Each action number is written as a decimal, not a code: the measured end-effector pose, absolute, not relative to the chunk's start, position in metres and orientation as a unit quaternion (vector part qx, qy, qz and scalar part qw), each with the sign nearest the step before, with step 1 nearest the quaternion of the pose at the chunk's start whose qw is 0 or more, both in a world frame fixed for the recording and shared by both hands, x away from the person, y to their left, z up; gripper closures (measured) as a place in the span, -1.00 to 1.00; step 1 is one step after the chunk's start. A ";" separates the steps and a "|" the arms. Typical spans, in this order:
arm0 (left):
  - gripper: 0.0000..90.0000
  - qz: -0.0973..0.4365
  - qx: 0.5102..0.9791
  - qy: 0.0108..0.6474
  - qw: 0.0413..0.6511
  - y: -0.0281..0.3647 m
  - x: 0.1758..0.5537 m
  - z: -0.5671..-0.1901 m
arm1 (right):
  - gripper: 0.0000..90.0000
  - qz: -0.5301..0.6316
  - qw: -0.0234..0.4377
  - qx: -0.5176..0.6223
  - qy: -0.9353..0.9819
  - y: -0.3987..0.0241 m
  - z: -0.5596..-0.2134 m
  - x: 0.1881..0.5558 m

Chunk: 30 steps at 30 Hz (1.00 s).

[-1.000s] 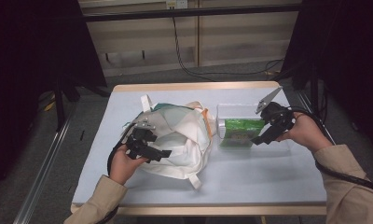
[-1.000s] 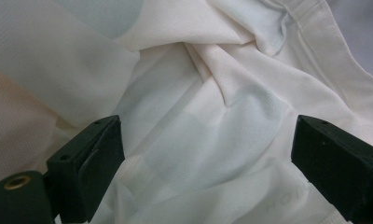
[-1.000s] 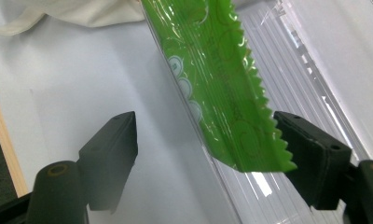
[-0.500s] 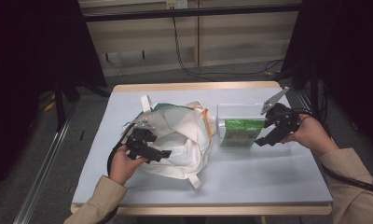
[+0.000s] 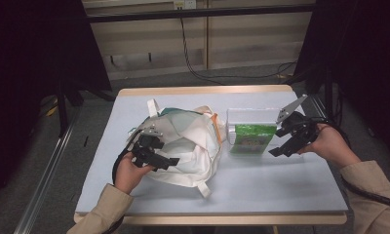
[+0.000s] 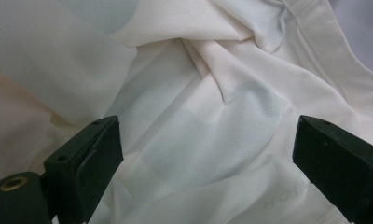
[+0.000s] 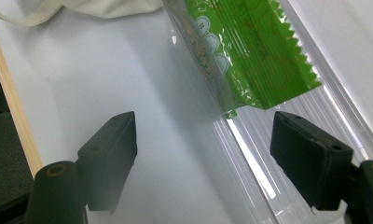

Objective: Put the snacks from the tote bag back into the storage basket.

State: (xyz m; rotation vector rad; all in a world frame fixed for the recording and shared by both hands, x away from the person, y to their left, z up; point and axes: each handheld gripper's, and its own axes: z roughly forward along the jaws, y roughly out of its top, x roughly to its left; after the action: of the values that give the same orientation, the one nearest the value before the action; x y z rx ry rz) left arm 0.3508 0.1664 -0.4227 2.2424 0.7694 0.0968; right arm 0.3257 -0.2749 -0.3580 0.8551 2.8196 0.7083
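While the left gripper (image 5: 151,148) rests on the white bag (image 5: 193,141) with jaws wide and empty, the right gripper (image 5: 290,139), angled leftward, gapes empty beside the green packet (image 5: 251,139) in its clear tray (image 5: 249,117)

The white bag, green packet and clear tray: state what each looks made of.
White bag: soft matte woven cloth; it creases and folds. Green packet: glossy printed plastic film with a zigzag-cut end. Clear tray: see-through ribbed plastic, probably rigid, catching highlights.
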 end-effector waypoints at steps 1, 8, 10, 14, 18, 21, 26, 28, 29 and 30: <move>-0.82 0.040 0.877 0.301 0.373 0.166 0.350 -0.422 | -0.50 0.237 0.058 0.278 0.929 -0.276 -0.358 0.326; -0.82 0.033 0.877 0.303 0.372 0.165 0.350 -0.423 | -0.50 0.245 0.055 0.280 0.927 -0.278 -0.358 0.319; -0.82 0.033 0.875 0.302 0.376 0.165 0.350 -0.423 | -0.50 0.247 0.056 0.278 0.927 -0.279 -0.359 0.318; -0.82 0.034 0.877 0.303 0.372 0.165 0.351 -0.423 | -0.50 0.249 0.056 0.277 0.926 -0.279 -0.360 0.314; -0.82 0.033 0.877 0.303 0.372 0.165 0.350 -0.423 | -0.50 0.253 0.056 0.276 0.926 -0.280 -0.361 0.312; -0.82 0.033 0.877 0.303 0.373 0.165 0.350 -0.423 | -0.51 0.254 0.056 0.277 0.925 -0.281 -0.363 0.309; -0.82 0.034 0.875 0.303 0.377 0.165 0.351 -0.423 | -0.51 0.253 0.059 0.275 0.926 -0.281 -0.364 0.305; -0.82 0.034 0.874 0.303 0.378 0.165 0.350 -0.423 | -0.51 0.255 0.056 0.276 0.925 -0.282 -0.365 0.303; -0.82 0.034 0.874 0.303 0.377 0.165 0.350 -0.423 | -0.51 0.256 0.057 0.276 0.925 -0.281 -0.366 0.302; -0.82 0.034 0.875 0.303 0.377 0.165 0.350 -0.423 | -0.51 0.252 0.056 0.277 0.925 -0.281 -0.366 0.301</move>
State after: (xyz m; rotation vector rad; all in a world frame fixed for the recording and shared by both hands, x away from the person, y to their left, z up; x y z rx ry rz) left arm 0.3504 0.1651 -0.4228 2.2361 0.7745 0.0867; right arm 0.3009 -0.2815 -0.3659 0.8408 2.8073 0.7658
